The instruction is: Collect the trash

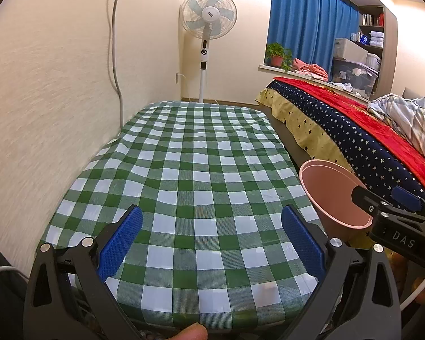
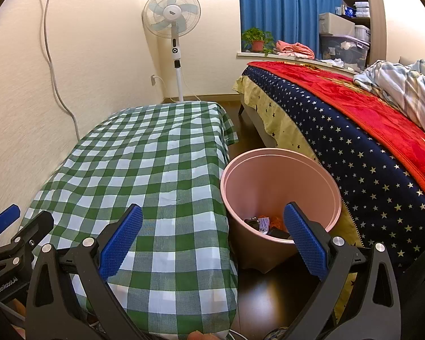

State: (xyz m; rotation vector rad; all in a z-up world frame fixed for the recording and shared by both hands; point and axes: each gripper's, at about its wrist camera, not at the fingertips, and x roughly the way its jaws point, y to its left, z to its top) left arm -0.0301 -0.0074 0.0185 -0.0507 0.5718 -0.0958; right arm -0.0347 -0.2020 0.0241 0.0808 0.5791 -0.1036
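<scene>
Between the worktop and the bed a pink bin stands on the dark floor, tucked against the worktop's edge, likely so that trash can be carried a short way sideways and dropped in. Several small bits of trash already lie at its bottom; what they are is too small to tell. The green checked cloth over the worktop shows no litter in either view. The right claw hovers with its jaws wide and nothing between them, straddling the gap where cloth meets bin. The left claw is likewise spread wide and empty above the cloth. Judging by the bare cloth and filled bin, the collecting seems near its end.
</scene>
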